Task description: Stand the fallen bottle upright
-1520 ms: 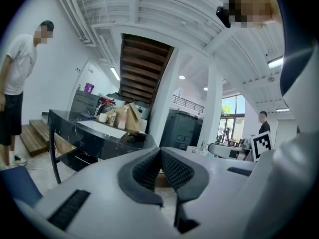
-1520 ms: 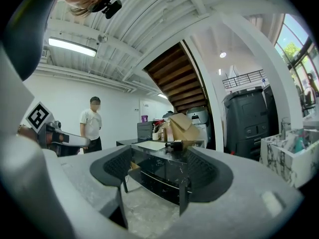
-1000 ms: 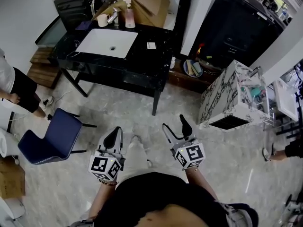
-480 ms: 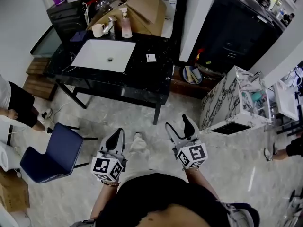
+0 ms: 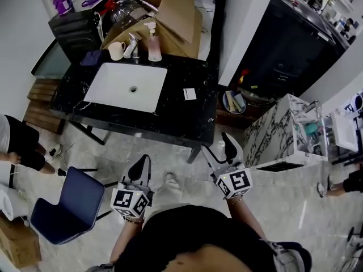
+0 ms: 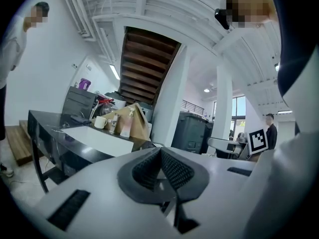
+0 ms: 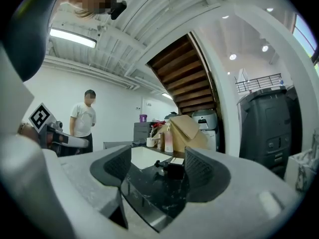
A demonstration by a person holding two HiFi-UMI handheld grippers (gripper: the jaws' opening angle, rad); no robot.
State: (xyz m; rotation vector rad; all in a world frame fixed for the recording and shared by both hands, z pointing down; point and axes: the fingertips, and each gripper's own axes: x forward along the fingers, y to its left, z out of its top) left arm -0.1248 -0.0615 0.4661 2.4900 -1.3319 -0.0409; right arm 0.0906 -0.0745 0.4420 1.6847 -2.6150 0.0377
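Observation:
A black bottle with a white label (image 5: 189,93) lies on its side on the black marble counter (image 5: 170,115), right of the white sink (image 5: 126,87). In the right gripper view the bottle (image 7: 169,169) shows between the jaws but still far ahead, pump end to the left. My right gripper (image 5: 220,152) is open and hangs near the counter's front right corner, holding nothing (image 7: 159,167). My left gripper (image 5: 139,168) is shut and empty in front of the counter, its pads meeting (image 6: 160,171).
An upright pink pump bottle (image 5: 153,44), a cup (image 5: 116,51) and a faucet stand behind the sink, before an open cardboard box (image 5: 170,10). A blue chair (image 5: 71,205) is at my left, a marble cabinet (image 5: 278,135) at my right. A person (image 5: 22,146) stands at left.
I have stepped closer to the counter and both grippers have come forward with me. The right gripper now reaches the counter's front corner. The jaws have not changed.

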